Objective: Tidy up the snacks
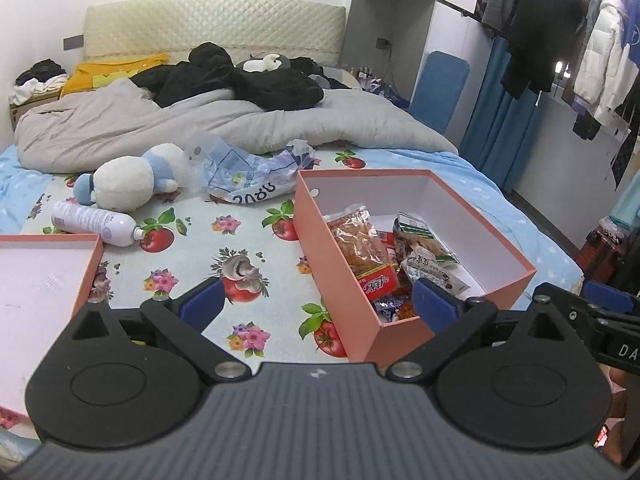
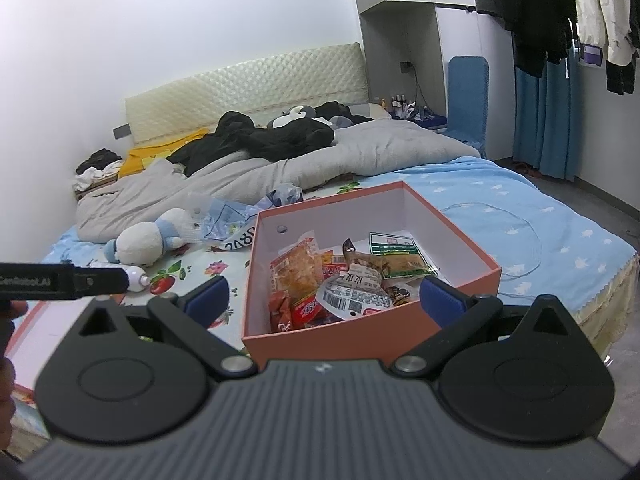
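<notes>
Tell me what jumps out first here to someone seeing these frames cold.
The salmon-pink box on the bed, nearest the right gripper, with snack packets heaped at its near end. Its matching lid lies left of the open, empty left gripper, past a plush toy and white bottle.

Readable text is sparse. The crumpled blue-and-white plastic bag [image 1: 248,178] on the floral bedsheet shows large dark characters, upside down, roughly "2080" in the left wrist view and "28V8"-like in the right wrist view [image 2: 240,240]; exact reading unclear. The black arm of the other gripper at the right edge of the left wrist view [image 1: 616,334] carries white letters "DA", cut off by the frame. The black arm at the left edge of the right wrist view [image 2: 60,280] reads about "GenRobot.AI", faint. The white snack packet with a barcode label [image 2: 354,296] in the salmon-pink cardboard box [image 2: 460,240] bears Chinese characters and small digits, too small to read. The red snack packet [image 1: 378,284] shows white Chinese characters, illegible. The white spray bottle [image 1: 94,222] has a round logo, unreadable.
</notes>
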The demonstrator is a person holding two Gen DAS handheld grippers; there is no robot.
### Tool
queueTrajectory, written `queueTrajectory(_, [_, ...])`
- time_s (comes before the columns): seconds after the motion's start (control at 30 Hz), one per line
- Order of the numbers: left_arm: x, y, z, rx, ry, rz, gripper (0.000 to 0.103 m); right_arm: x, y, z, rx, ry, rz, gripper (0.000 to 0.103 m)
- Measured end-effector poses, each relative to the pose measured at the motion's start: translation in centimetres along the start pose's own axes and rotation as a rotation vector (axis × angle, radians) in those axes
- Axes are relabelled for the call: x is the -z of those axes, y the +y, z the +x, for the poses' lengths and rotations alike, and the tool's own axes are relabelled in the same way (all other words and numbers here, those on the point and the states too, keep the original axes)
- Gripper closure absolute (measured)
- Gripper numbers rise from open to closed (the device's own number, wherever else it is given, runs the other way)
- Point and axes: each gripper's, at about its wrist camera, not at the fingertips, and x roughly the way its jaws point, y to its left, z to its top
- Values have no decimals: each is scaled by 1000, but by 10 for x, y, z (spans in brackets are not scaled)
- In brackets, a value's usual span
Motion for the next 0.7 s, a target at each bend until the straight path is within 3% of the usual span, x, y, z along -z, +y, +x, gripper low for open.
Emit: queueTrajectory(0.7, [-1,3,2,16,14,-10,2,0,3,2,12,0,-16,0])
